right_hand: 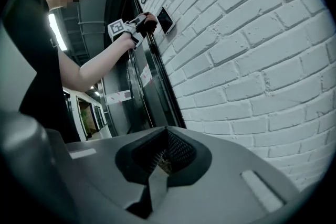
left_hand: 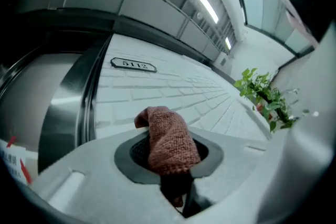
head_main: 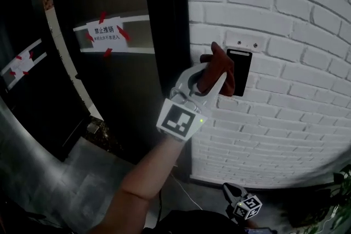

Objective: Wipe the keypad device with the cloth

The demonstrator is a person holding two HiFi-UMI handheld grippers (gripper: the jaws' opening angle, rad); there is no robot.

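The black keypad device [head_main: 242, 73] is mounted on the white brick wall [head_main: 290, 24]. My left gripper [head_main: 211, 80] is raised in front of it, shut on a reddish-brown cloth [head_main: 219, 64]. The cloth lies against the keypad's left edge and hides that side. In the left gripper view the cloth [left_hand: 168, 139] bulges up out of the closed jaws of the left gripper [left_hand: 170, 165]. My right gripper [head_main: 235, 193] hangs low near the wall's base, shut and holding nothing. From the right gripper [right_hand: 160, 162] the keypad [right_hand: 166, 19] shows far off.
A dark metal door [head_main: 126, 90] stands left of the wall, with a paper notice [head_main: 104, 35] taped on in red. A number plate [left_hand: 133, 64] is fixed high on the brick. A leafy plant [left_hand: 265, 94] stands to the right.
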